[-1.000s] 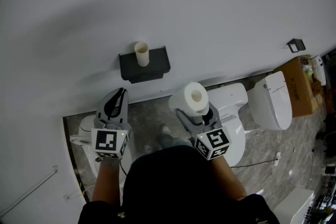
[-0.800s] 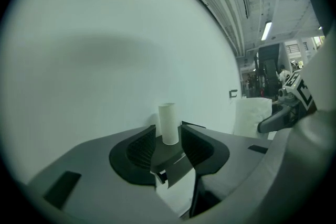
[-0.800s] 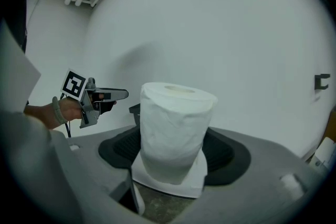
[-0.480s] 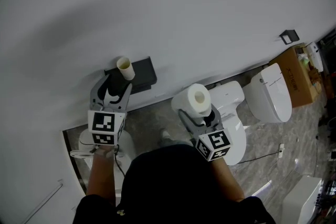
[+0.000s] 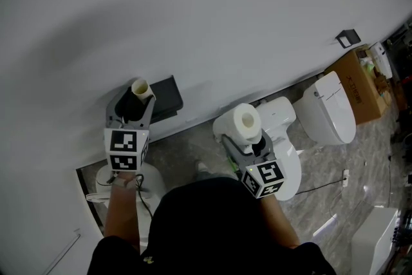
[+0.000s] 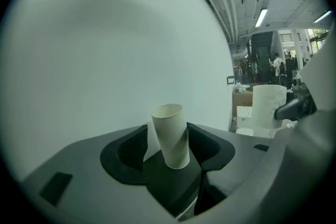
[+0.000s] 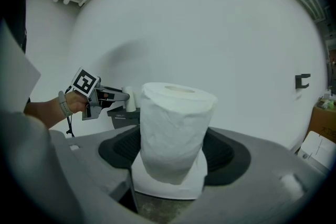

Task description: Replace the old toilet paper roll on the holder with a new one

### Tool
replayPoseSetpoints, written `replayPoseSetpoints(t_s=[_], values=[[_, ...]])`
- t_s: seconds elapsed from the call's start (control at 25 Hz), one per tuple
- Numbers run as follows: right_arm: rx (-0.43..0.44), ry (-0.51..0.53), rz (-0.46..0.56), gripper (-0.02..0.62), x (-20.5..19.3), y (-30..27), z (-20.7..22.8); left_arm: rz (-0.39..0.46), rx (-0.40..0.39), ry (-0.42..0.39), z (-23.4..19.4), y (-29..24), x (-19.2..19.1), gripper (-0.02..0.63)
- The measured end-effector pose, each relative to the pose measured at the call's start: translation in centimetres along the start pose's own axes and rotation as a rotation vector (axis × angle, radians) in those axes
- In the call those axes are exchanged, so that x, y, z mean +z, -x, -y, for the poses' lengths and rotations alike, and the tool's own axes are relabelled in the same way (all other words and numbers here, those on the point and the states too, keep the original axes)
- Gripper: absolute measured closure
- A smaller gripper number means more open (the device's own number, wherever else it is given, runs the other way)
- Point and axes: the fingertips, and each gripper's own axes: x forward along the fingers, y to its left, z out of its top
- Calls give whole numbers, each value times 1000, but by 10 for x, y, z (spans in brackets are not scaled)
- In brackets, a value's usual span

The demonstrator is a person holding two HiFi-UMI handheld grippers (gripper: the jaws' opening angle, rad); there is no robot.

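Left claw [image 5: 136, 103] reached forward, just opened around empty tube [image 5: 140, 88] | right claw [image 5: 243, 138] pinching new roll [image 5: 239, 120]

- A plain white wall [image 5: 225, 9] fills most of what I see ahead.
- A small black bracket [image 5: 348, 37] is fixed to it, far to my right.
- The near toilet [image 5: 286, 138] stands just below me, the far toilet [image 5: 329, 114] beside it.
- A cardboard box [image 5: 358, 84] sits just beyond the far toilet.
- The grey marbled floor [image 5: 187, 151] has a thin cable [image 5: 318, 186] lying on it.
- Strip lights [image 6: 261, 17] run along the ceiling.
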Motion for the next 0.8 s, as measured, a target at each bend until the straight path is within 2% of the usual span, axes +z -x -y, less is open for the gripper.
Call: replayPoseSetpoints(t_s=[0.16, 0.52, 0.8], values=[[-10, -4, 1, 241, 0, 3, 5, -7, 0, -5, 3, -4, 1, 413], [-7, 0, 6, 241, 1, 12, 6, 10, 24, -23, 3, 8, 12, 414], [34, 11, 7, 241, 1, 13, -12, 80, 65, 2, -4, 47, 23, 416]])
